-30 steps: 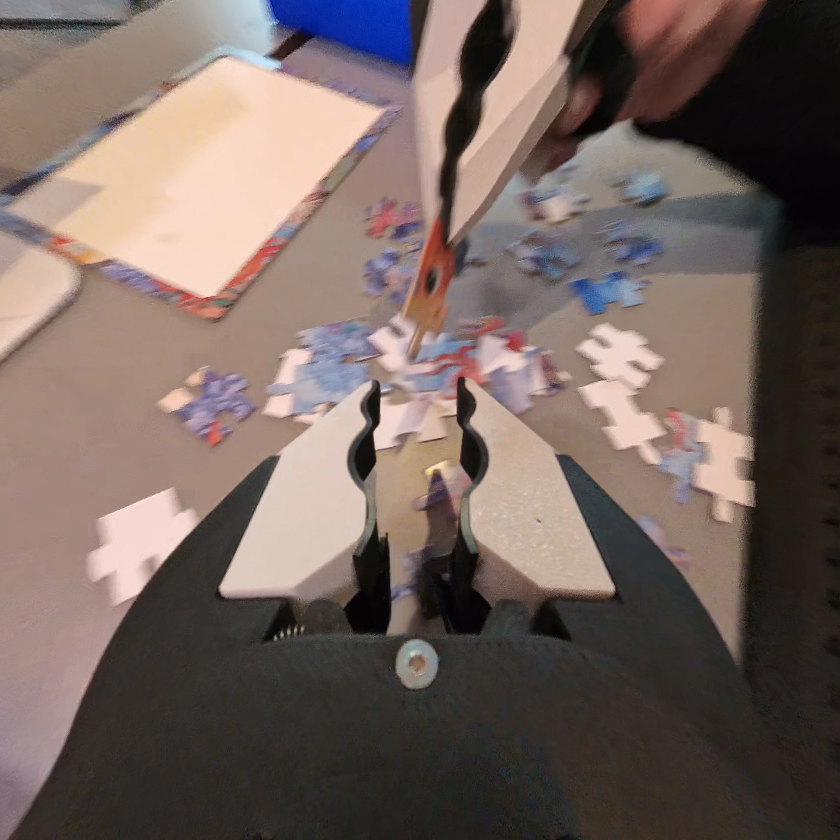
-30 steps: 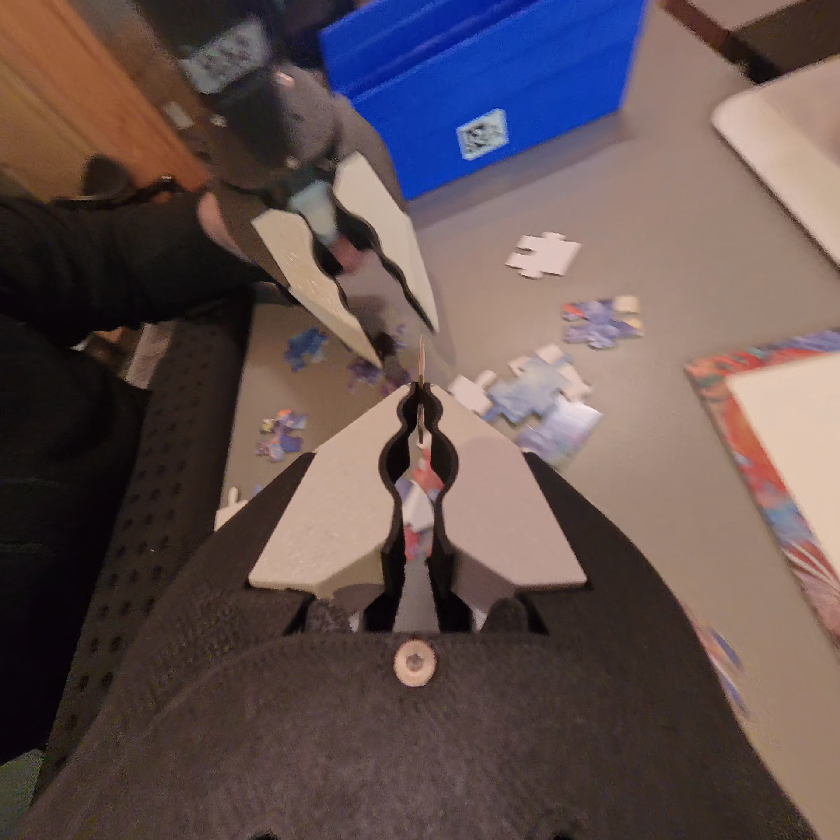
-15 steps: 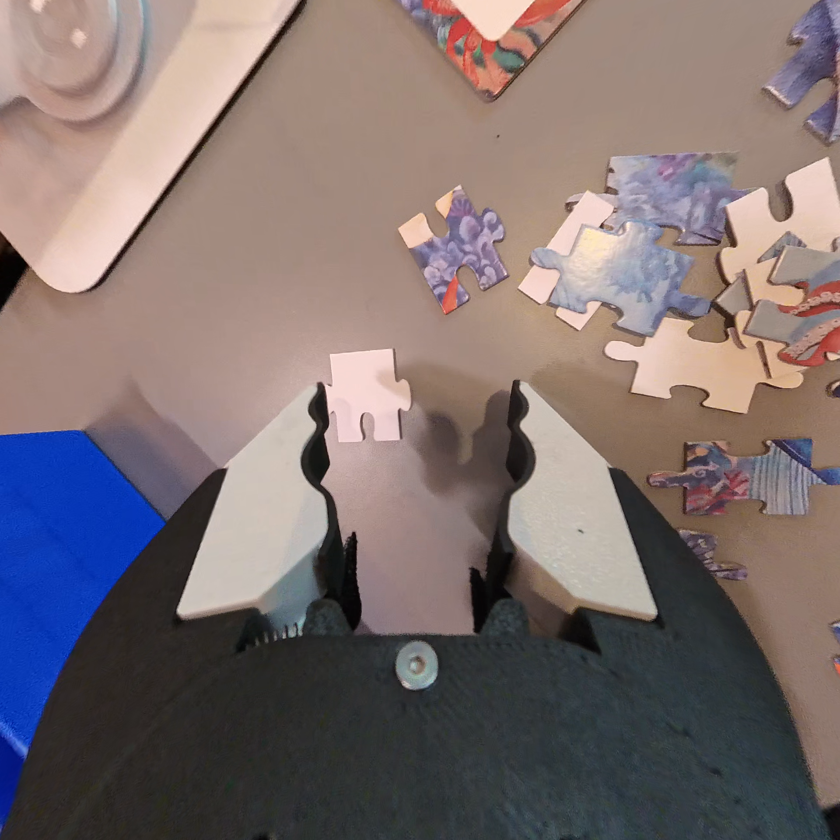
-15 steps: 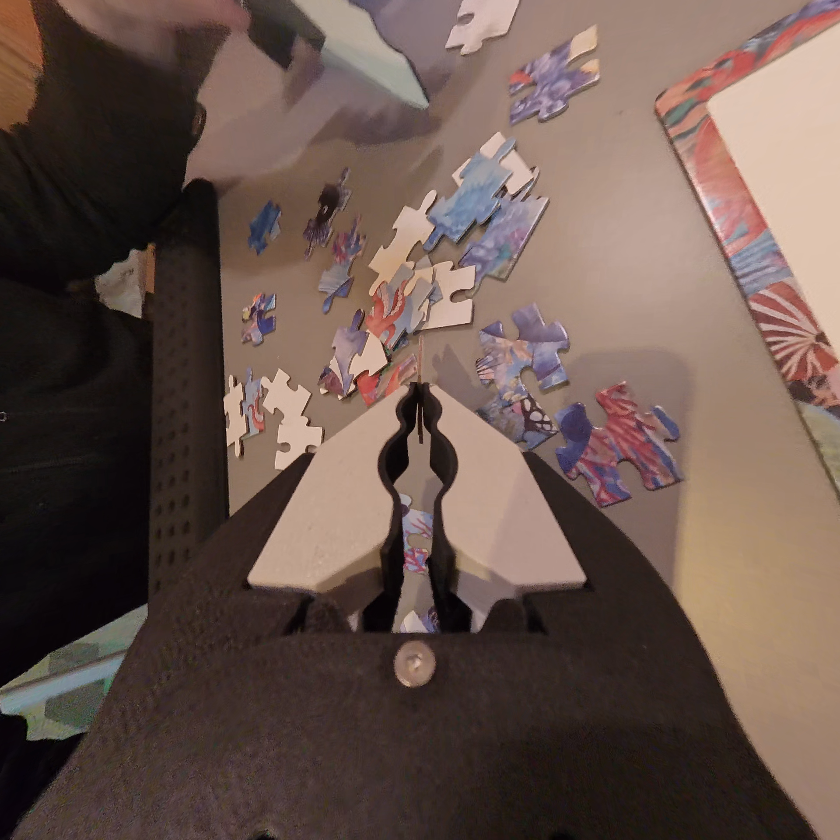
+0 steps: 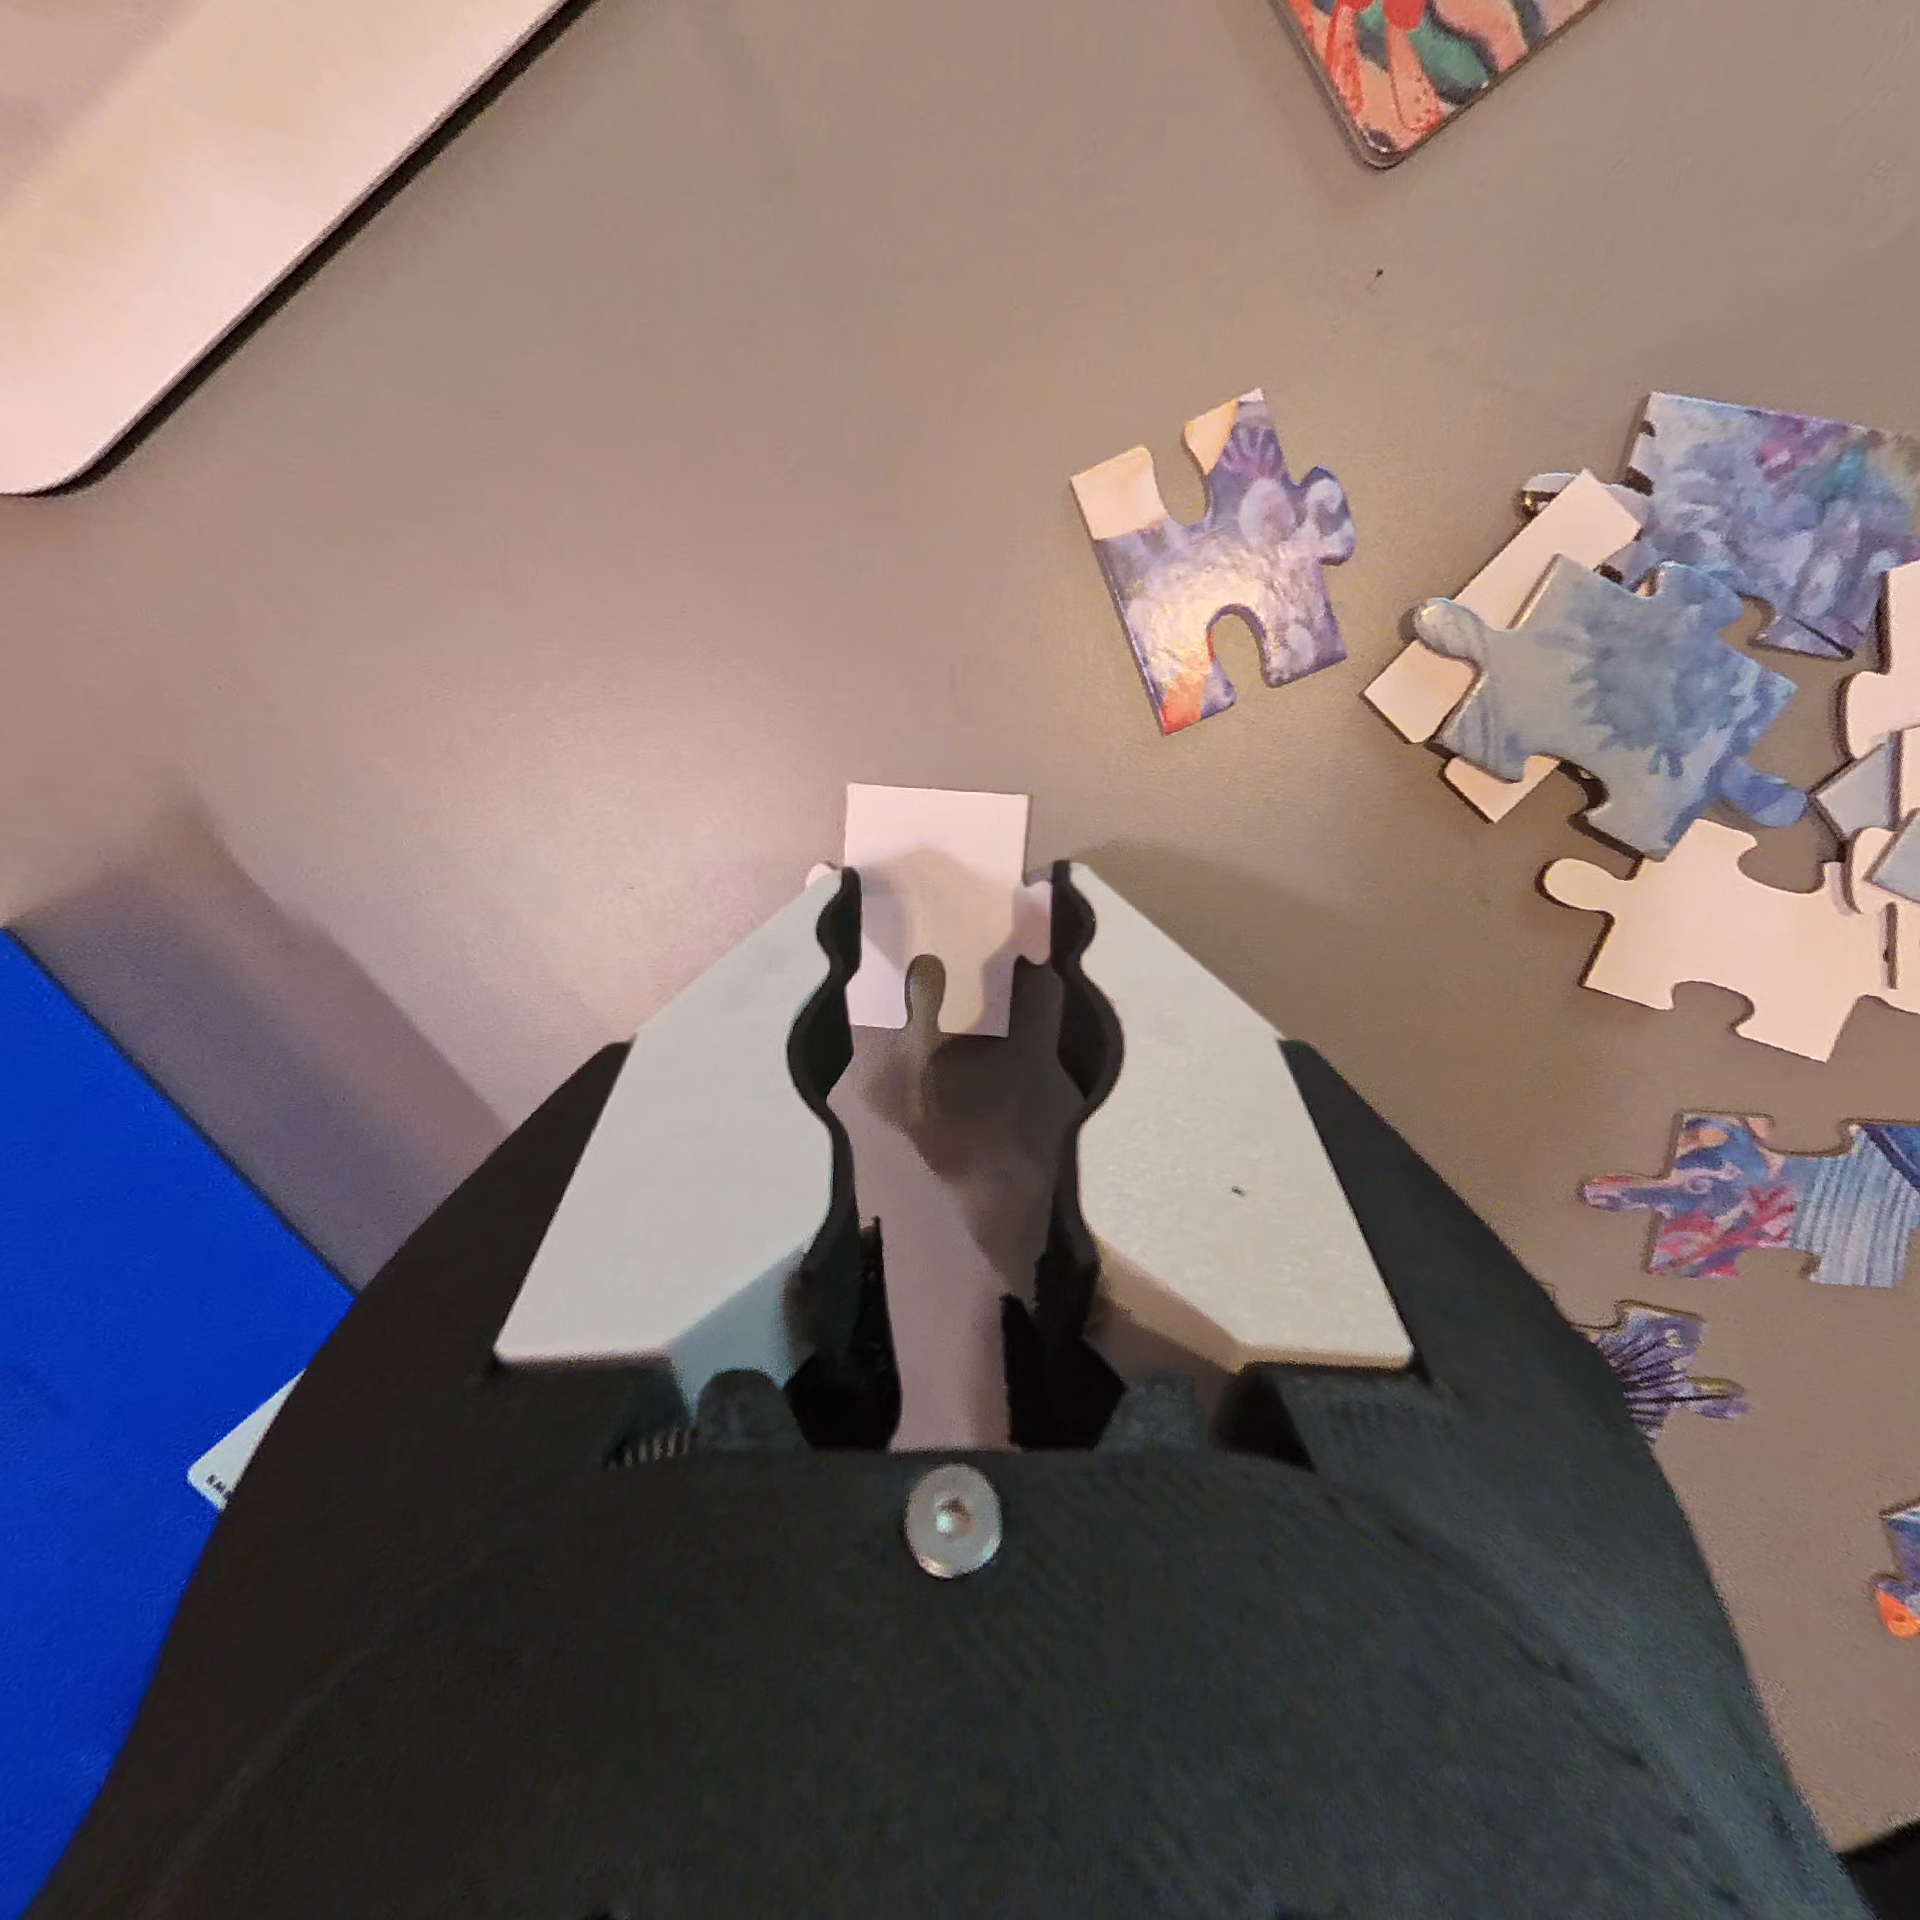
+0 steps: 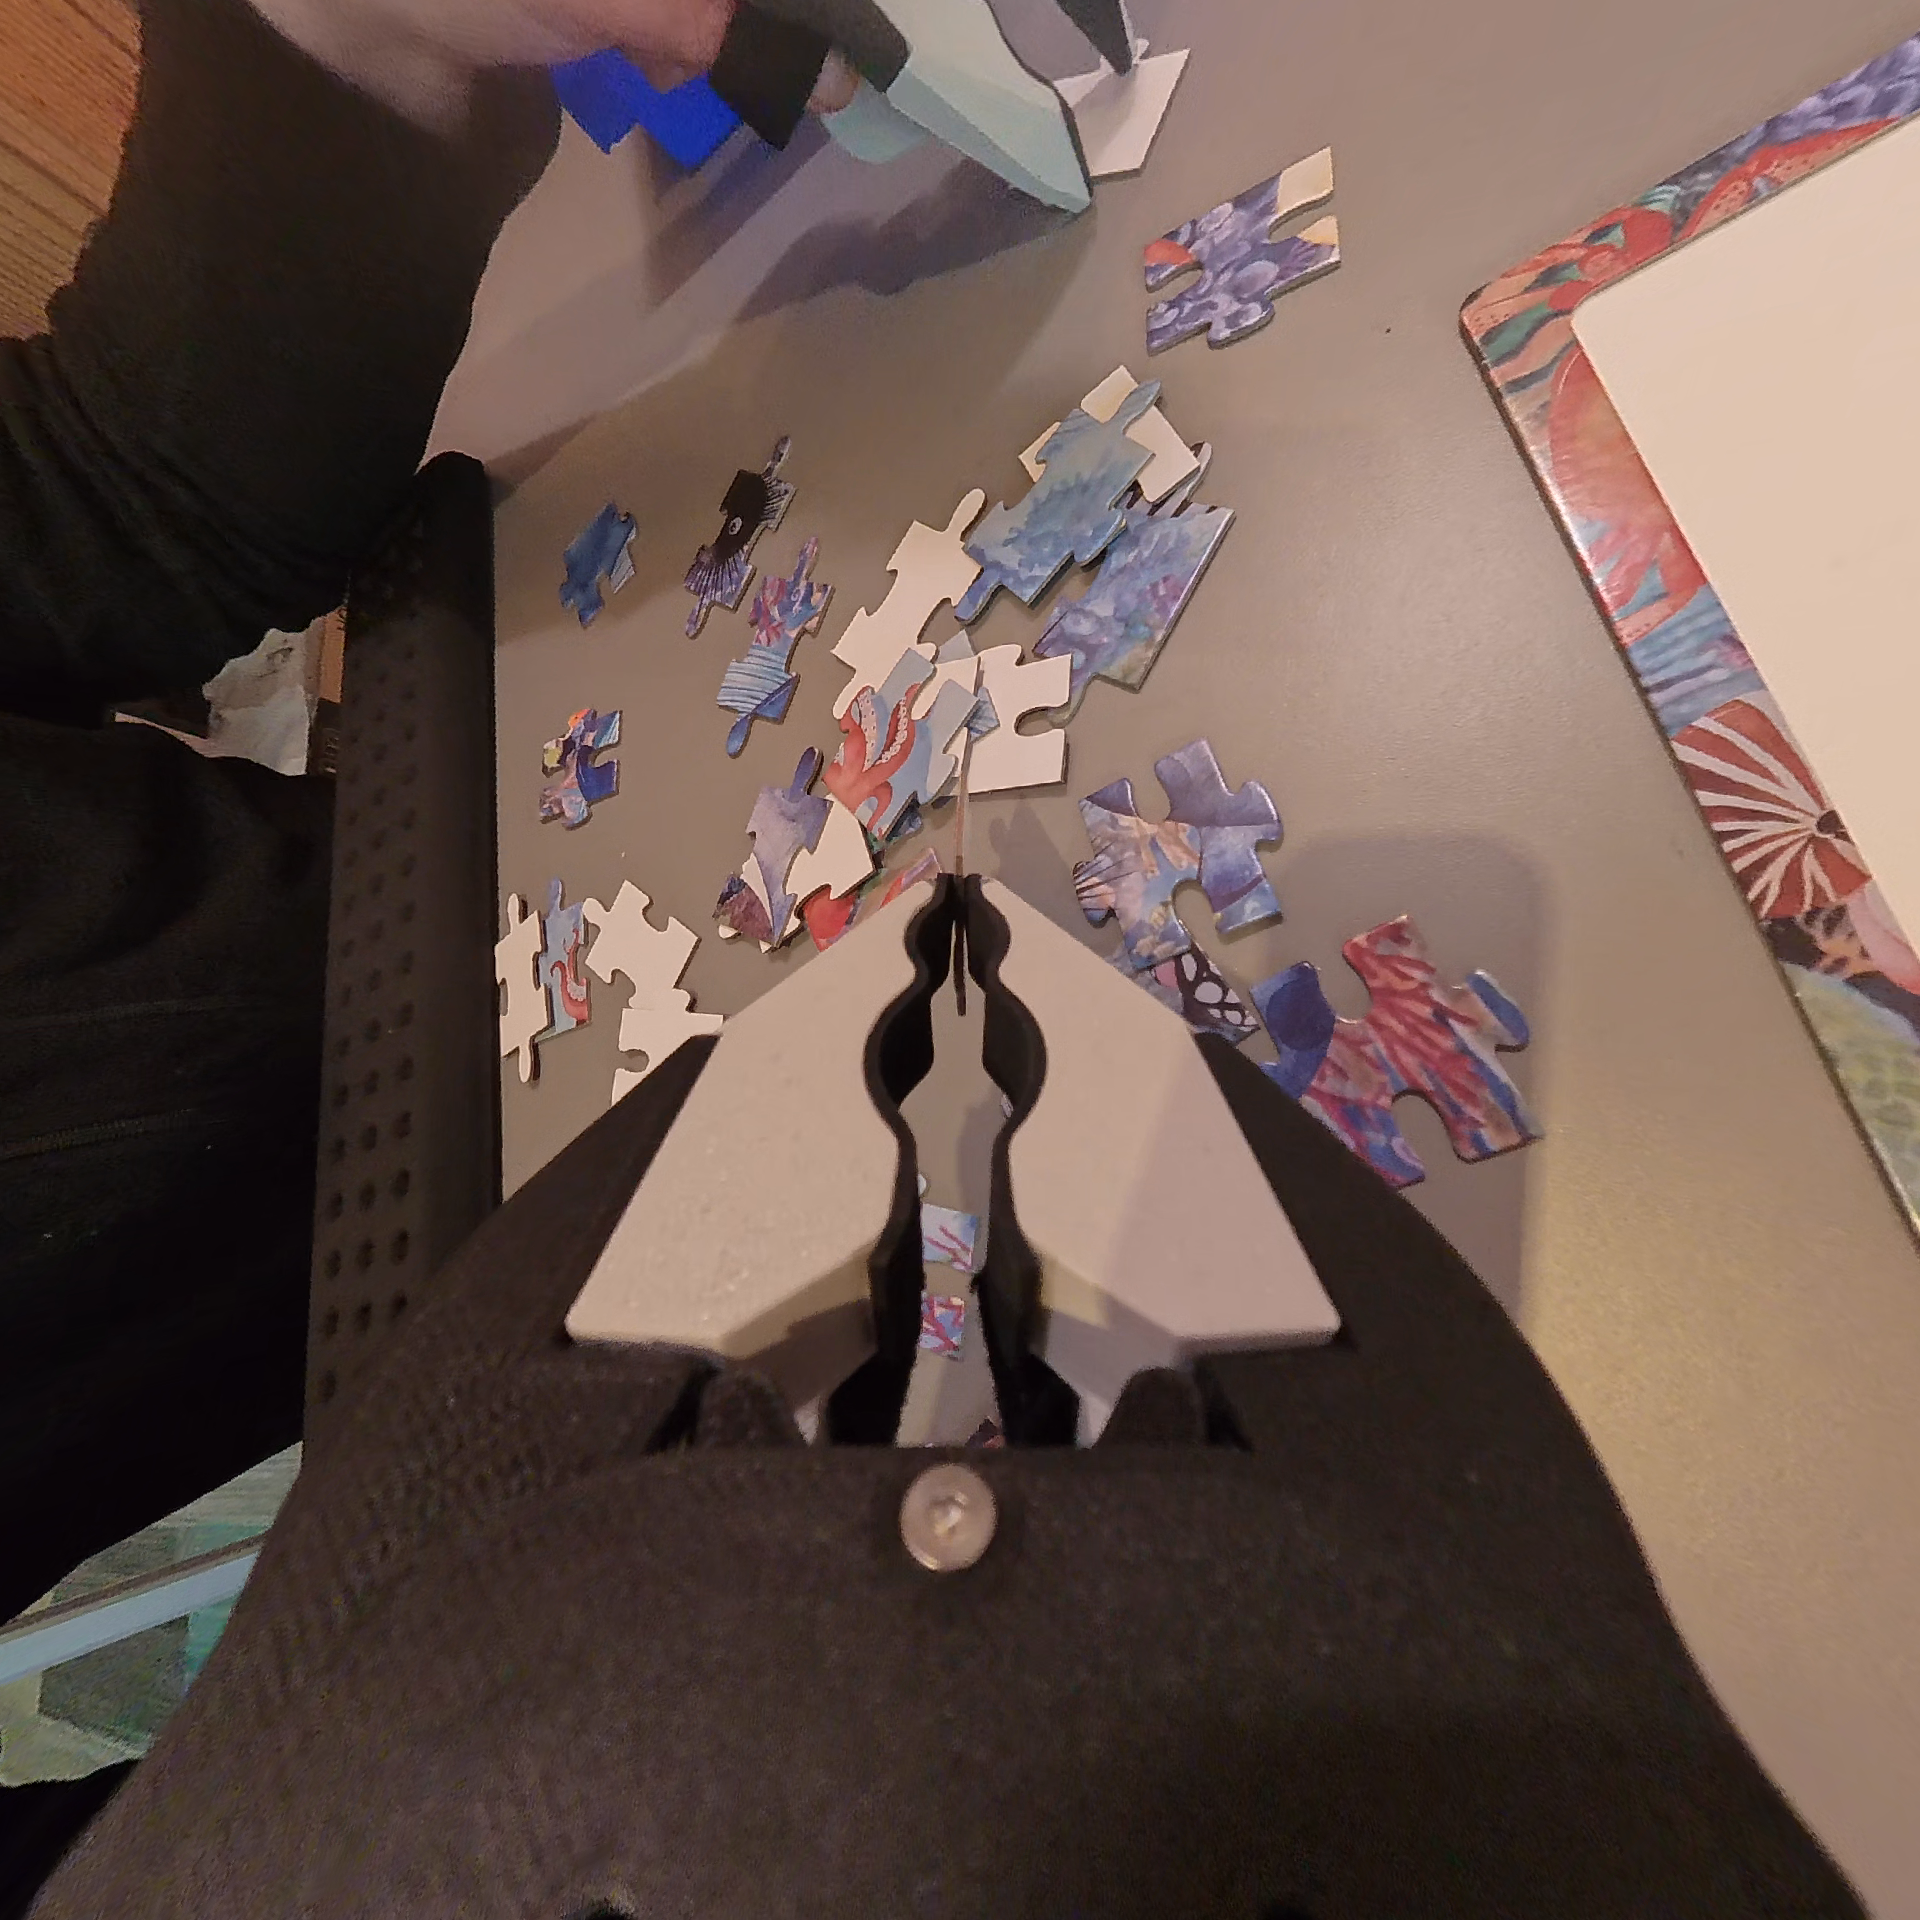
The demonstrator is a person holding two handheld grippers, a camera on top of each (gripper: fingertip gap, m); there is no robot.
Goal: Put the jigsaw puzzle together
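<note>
The left claw (image 5: pixel 951 894) is partly open, its tips either side of a white face-down puzzle piece (image 5: pixel 935 883) on the grey tabletop (image 5: pixel 727 520), whether touching I cannot tell; the right claw (image 6: pixel 958 894) is closed on a thin piece (image 6: pixel 962 821) held edge-on above scattered pieces (image 6: pixel 914 717); the puzzle frame (image 6: pixel 1662 644) lies to the right.

My left gripper (image 5: pixel 951 883) stands parted around a white puzzle piece (image 5: pixel 935 904); my right gripper (image 6: pixel 961 883) pinches a thin piece (image 6: pixel 962 821) edge-on.
</note>
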